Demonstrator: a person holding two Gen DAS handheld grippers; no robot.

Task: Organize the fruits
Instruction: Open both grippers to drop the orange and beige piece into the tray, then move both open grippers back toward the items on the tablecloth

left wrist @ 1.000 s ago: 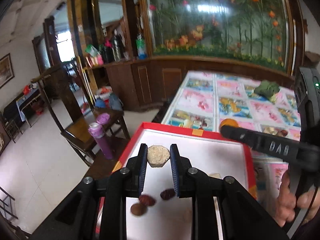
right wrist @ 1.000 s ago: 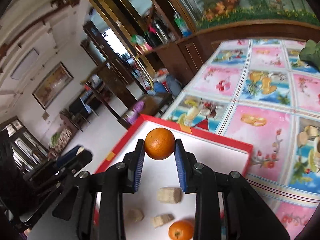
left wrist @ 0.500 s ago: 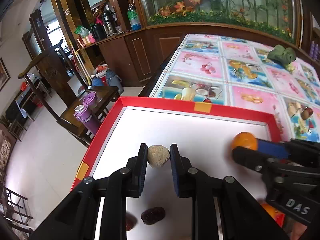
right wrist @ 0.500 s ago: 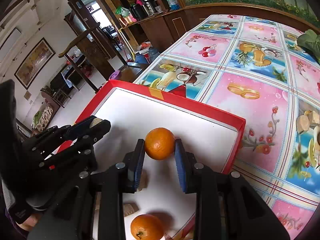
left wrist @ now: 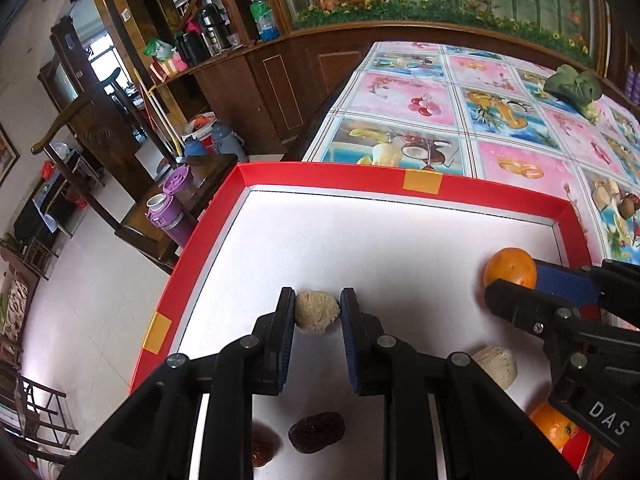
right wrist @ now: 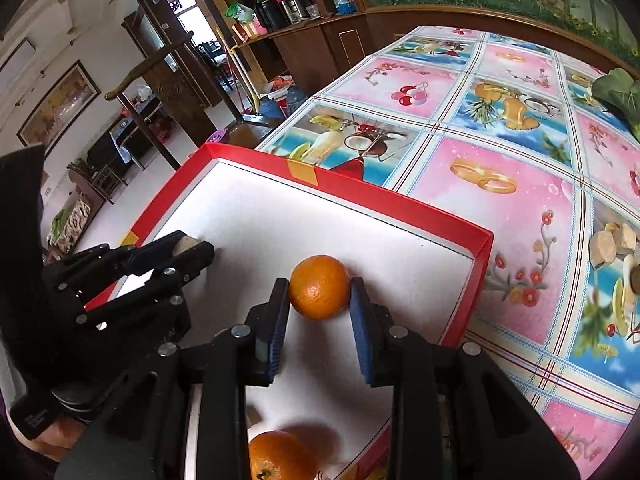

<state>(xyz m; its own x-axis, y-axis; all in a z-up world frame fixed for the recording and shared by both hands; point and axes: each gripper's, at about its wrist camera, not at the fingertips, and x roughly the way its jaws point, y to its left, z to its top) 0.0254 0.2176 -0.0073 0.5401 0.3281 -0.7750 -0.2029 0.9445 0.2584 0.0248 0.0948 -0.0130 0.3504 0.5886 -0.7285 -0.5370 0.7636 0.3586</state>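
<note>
A red-rimmed tray [left wrist: 400,184] with a white floor lies on the table. My left gripper [left wrist: 317,310] is shut on a tan lump [left wrist: 316,314], low over the tray's middle left; the same gripper [right wrist: 192,248] shows at the left of the right wrist view. My right gripper [right wrist: 320,292] is shut on an orange [right wrist: 319,286], down by the tray floor near its right wall. In the left wrist view this orange [left wrist: 508,266] sits at the right gripper's [left wrist: 510,282] tips. A second orange [right wrist: 276,456], a pale lump [left wrist: 494,364] and two dark dates [left wrist: 316,432] lie in the tray.
The table wears a fruit-print cloth [right wrist: 500,168], with a green leafy vegetable [left wrist: 572,88] at its far right. Left of the table stand a wooden chair [left wrist: 100,120] and a low stand with purple cups [left wrist: 168,216]. A wooden cabinet [left wrist: 280,68] runs along the back.
Both grippers have come down into the tray, each still holding its item. The tan lump and the orange are now close to the white floor.
</note>
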